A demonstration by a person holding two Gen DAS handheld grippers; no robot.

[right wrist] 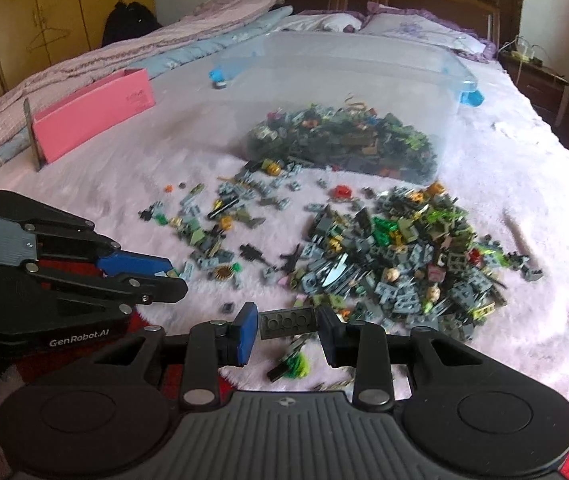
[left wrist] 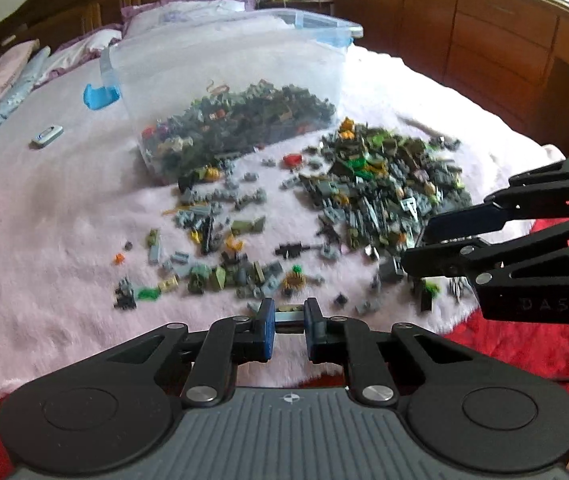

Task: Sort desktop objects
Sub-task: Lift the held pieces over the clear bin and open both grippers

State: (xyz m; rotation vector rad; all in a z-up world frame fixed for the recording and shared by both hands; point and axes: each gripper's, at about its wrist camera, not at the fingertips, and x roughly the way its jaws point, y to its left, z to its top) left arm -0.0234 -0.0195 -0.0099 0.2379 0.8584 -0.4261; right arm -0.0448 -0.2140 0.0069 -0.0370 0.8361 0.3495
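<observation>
Pink plush blanket (right wrist: 484,152) on a bed carries scattered toy bricks (right wrist: 396,256) before a clear bin (right wrist: 364,80) already part-filled. Left gripper (left wrist: 289,317) pinches a small grey brick (left wrist: 289,314); right gripper (right wrist: 288,322) clamps a dark studded plate (right wrist: 287,322) (edge grip only). Either could twist free into the fluff. A pink box (right wrist: 96,116) stands left, well apart.

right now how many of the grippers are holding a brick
2. The left gripper has a small grey brick between its jaws, low over the pink blanket. The right gripper clamps a dark grey studded plate near the big loose pile.
</observation>
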